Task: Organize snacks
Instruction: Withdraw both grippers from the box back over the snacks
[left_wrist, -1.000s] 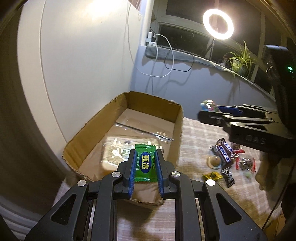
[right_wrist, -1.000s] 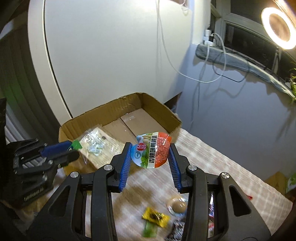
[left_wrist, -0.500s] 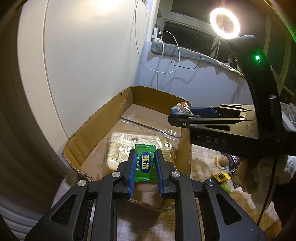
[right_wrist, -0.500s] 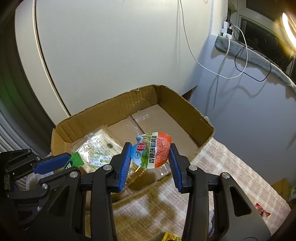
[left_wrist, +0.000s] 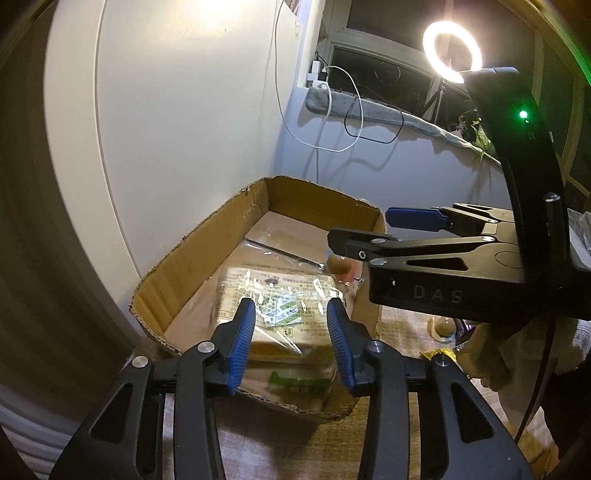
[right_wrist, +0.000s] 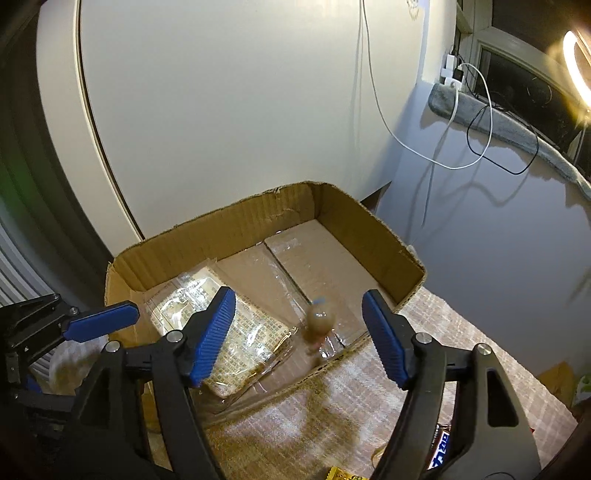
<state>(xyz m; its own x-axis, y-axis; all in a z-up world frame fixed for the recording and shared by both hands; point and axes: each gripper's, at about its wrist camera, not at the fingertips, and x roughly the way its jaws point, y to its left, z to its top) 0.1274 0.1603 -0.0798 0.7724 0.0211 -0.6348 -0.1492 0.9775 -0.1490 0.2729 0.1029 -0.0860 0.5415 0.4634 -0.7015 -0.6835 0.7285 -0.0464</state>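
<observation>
Checked tablecloth (right_wrist: 443, 325) | both grippers (left_wrist: 291, 332) (right_wrist: 298, 332) splayed above cardboard box (left_wrist: 207, 258)

The letters "DAS" stand in pale print on the black body of the right gripper (left_wrist: 384, 229), seen from the left wrist. The clear packet (left_wrist: 280, 306) in the cardboard box (left_wrist: 192, 258) carries dense print (too small to read).

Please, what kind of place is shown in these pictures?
Probably a room in a home, set up for filming. A ring light stands by a dark window, charger cables hang from the sill, and a cardboard box sits on a checked cloth against a white wall.
</observation>
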